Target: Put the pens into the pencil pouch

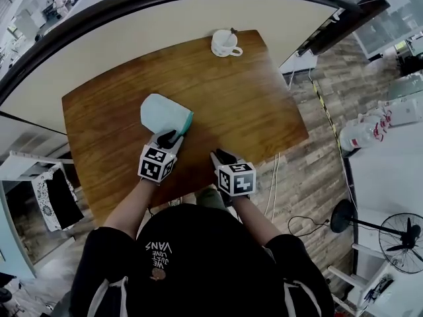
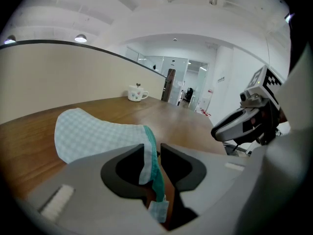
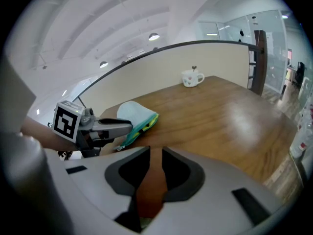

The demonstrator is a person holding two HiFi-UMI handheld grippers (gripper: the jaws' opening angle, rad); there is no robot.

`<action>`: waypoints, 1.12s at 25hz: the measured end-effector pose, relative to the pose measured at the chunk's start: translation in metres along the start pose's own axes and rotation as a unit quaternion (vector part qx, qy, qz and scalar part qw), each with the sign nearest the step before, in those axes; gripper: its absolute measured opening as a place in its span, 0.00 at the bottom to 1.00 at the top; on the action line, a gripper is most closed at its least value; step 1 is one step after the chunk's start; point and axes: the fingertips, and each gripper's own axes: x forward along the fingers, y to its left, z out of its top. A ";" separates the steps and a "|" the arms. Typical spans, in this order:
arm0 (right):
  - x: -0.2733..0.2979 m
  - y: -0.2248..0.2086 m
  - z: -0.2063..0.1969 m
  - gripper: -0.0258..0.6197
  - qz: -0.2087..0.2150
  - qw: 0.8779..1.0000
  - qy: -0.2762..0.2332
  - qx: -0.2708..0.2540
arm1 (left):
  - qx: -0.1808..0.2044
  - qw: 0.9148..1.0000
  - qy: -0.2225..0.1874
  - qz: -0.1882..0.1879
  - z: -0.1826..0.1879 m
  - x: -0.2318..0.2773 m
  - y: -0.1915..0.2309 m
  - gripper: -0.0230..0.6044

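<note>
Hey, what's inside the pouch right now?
Something yellow-green shows at the pouch mouth. Fabric covers the rest, so what it is cannot be told.

Upside-down white print [image 1: 158,255], seemingly "WE JUST LOVE VANS", on the person's black top [image 1: 205,276].

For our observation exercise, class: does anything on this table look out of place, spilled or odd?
Nothing is spilled or damaged. One oddity: the pencil pouch has its teal zipper edge standing up between the left tongs, not lying flat. The mug stands upright near the far edge.
</note>
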 end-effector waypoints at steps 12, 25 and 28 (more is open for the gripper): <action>-0.009 0.030 0.003 0.14 -0.012 0.999 -0.050 0.009 | -0.012 0.999 -0.040 0.016 -0.004 -0.054 0.005 0.19; -0.019 0.069 0.013 0.14 -0.016 0.995 -0.099 -0.003 | 0.006 0.993 -0.112 0.024 0.019 -0.132 -0.001 0.19; -0.023 0.079 0.017 0.12 -0.016 0.994 -0.110 -0.008 | 0.010 0.992 -0.125 0.028 0.024 -0.149 -0.003 0.19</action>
